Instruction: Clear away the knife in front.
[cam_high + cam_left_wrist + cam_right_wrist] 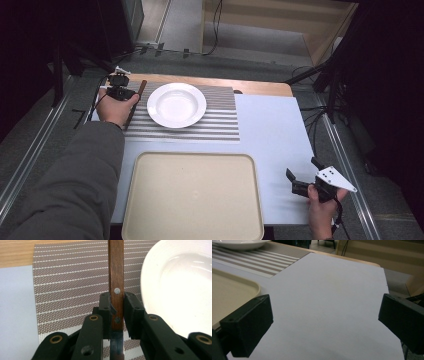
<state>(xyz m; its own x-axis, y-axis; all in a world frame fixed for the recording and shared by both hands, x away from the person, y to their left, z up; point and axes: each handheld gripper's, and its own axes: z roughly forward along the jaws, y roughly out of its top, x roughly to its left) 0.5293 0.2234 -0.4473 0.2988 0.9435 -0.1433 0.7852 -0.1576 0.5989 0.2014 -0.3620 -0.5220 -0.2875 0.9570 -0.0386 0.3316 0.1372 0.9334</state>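
A knife [137, 97] with a brown wooden handle [116, 270] and a steel blade lies along the left side of a striped placemat [220, 125], just left of a white deep plate [176, 105]. My left gripper [117, 310] is shut on the handle near its rivets, with the plate [180, 285] close on the right in the left gripper view. In the high view the left gripper [121, 91] sits in a hand at the mat's far left. My right gripper [303, 169] rests low at the table's near right, its jaws wide open over bare white surface [324, 315].
A large beige tray [192, 195] sits at the near edge, in front of the placemat; its rim [249, 282] shows left of the right gripper. A white sheet [275, 140] covers the wooden table. Cables and dark frames surround the table.
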